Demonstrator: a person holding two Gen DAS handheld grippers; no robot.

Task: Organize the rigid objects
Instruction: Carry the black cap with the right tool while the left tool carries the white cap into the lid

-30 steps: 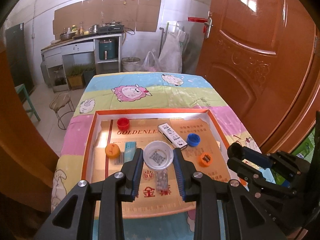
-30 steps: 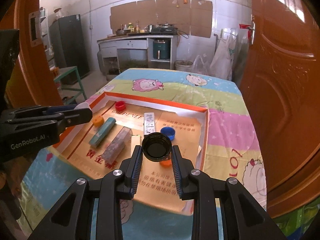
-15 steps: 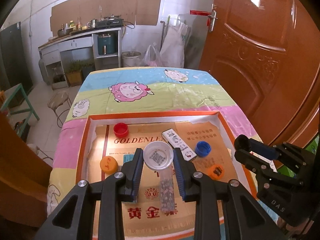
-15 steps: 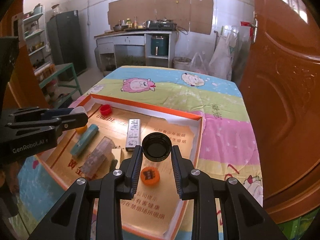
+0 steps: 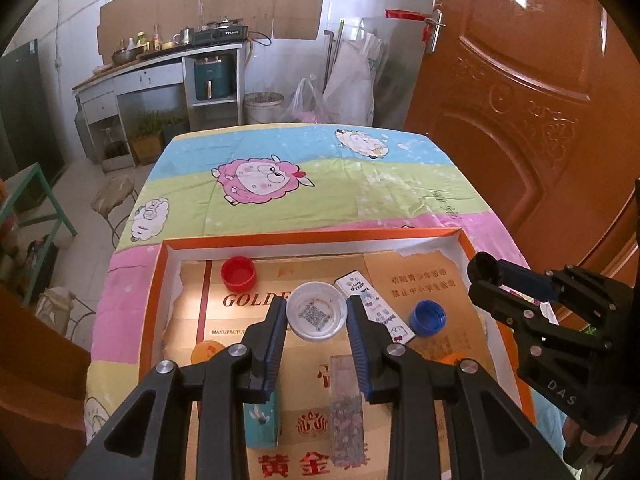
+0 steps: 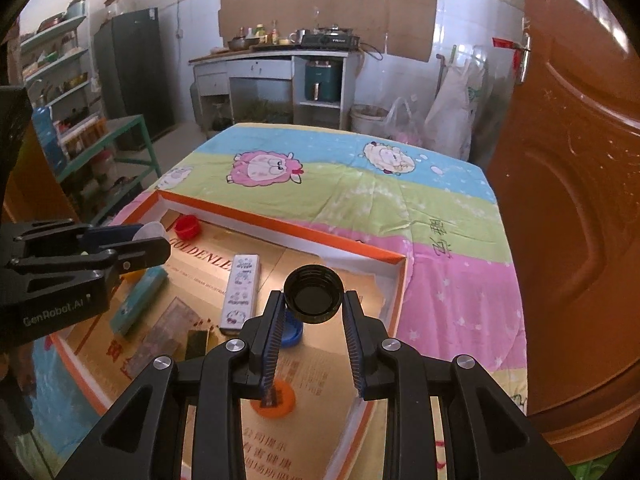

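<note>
Left gripper fingers pinched a white cap at their tips; right gripper fingers clamped a black cap, both above the orange tray.

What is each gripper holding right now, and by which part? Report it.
The left gripper holds a round white plastic cap by opposite sides of its rim. The right gripper holds a round black plastic cap the same way.
</note>
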